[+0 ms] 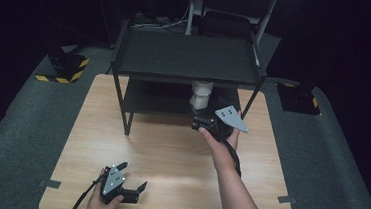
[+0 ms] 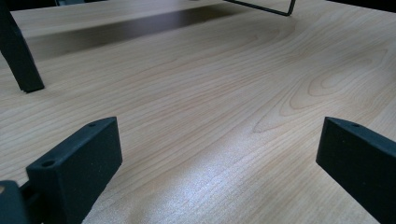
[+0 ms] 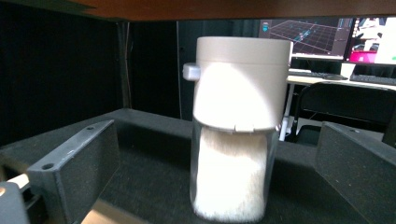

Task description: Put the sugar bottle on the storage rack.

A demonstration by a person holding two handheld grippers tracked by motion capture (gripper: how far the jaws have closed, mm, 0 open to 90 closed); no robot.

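Observation:
A jar (image 1: 200, 93) with a white lid and a clear body full of white grains stands upright on the lower level of the black shelf (image 1: 187, 54). In the right gripper view the jar (image 3: 233, 130) is straight ahead on the dark shelf board. My right gripper (image 3: 218, 137) is open, its jaws either side of the jar's line but short of it. From above, the right gripper (image 1: 198, 119) sits at the shelf's front edge. My left gripper (image 1: 131, 176) rests open near the table's front left. Bare wood lies between the left gripper's (image 2: 219, 140) jaws.
The shelf stands at the back of the wooden table (image 1: 169, 153), and one of its legs (image 2: 18, 60) is ahead of the left gripper. The upper board (image 3: 233, 7) hangs low over the jar. Black-and-yellow striped bases (image 1: 66, 67) sit on the floor.

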